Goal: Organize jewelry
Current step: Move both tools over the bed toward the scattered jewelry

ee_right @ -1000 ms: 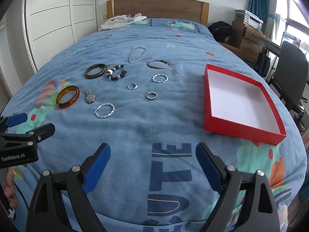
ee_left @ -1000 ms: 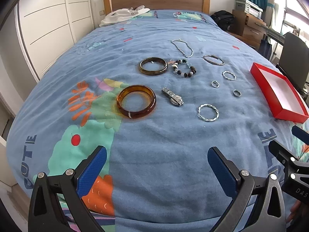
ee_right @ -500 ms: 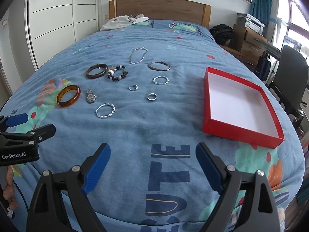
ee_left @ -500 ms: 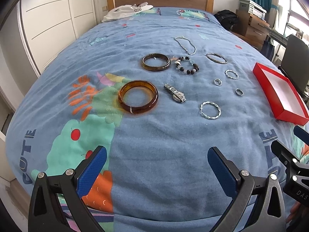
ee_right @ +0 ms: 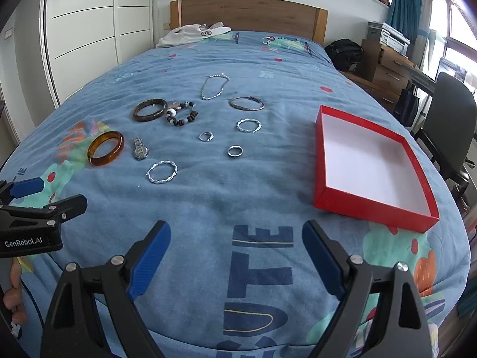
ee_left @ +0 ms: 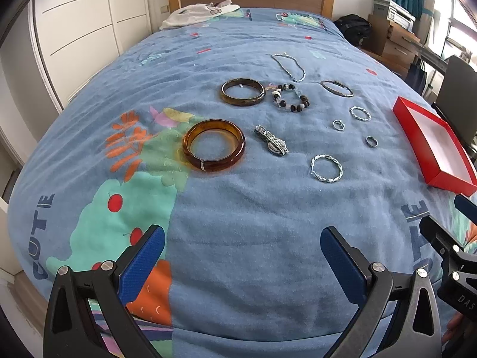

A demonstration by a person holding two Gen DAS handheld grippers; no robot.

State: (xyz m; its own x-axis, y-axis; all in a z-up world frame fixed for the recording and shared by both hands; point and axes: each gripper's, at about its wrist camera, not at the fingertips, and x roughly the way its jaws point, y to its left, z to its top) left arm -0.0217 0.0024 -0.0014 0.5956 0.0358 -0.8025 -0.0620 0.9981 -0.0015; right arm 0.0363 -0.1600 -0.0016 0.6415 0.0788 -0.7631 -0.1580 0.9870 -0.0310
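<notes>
While jewelry is lying scattered on the bedspread (ee_left: 238, 223), left gripper (ee_left: 242, 256) and right gripper (ee_right: 236, 249) are hovering with jaws spread, gripping nothing; red box (ee_right: 366, 200) is sitting right.

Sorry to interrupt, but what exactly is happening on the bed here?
A person is about to sort jewelry with two handheld grippers. The left gripper and right gripper are both open and empty, hovering over the near end of the blue bedspread. Nothing has been picked up yet: the amber bangle, watch, beaded bracelet, chain and silver rings and bangles lie spread on the cover. The red box on the right holds nothing.
</notes>
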